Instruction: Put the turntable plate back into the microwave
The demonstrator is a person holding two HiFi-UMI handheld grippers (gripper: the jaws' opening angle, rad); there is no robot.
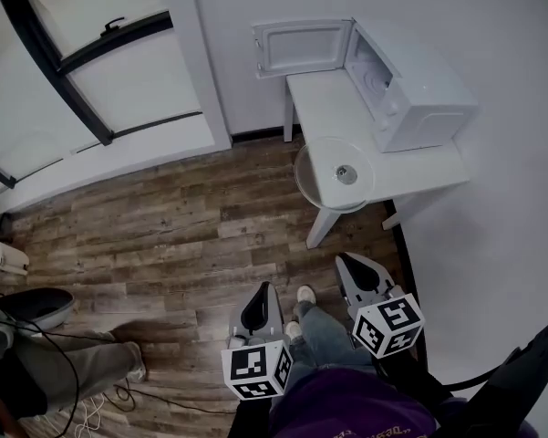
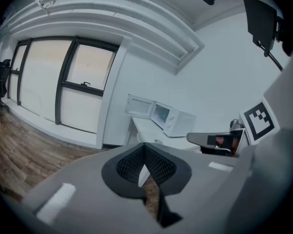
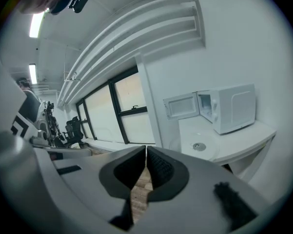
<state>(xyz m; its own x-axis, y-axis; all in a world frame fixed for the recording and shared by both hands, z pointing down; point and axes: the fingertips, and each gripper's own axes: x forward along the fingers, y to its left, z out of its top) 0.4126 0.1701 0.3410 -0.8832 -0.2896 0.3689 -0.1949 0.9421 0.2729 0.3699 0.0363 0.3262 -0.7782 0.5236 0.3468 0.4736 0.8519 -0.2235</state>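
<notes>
A clear glass turntable plate (image 1: 336, 173) lies on the near left end of a white table (image 1: 410, 167), partly overhanging its edge; it also shows as the plate (image 3: 200, 146). Behind it stands a white microwave (image 1: 410, 94) with its door (image 1: 301, 47) swung open to the left; the microwave (image 2: 173, 120) shows small and far. My left gripper (image 1: 260, 307) and right gripper (image 1: 357, 272) hang low over the floor, short of the table, both shut and empty. The left jaws (image 2: 145, 165) and right jaws (image 3: 146, 165) touch with nothing between them.
Wood-plank floor (image 1: 164, 235) spreads to the left. A large window (image 1: 100, 71) with dark frames fills the back left wall. A person's legs and cables (image 1: 64, 363) lie at the lower left. A dark chair part (image 1: 520, 381) sits at the lower right.
</notes>
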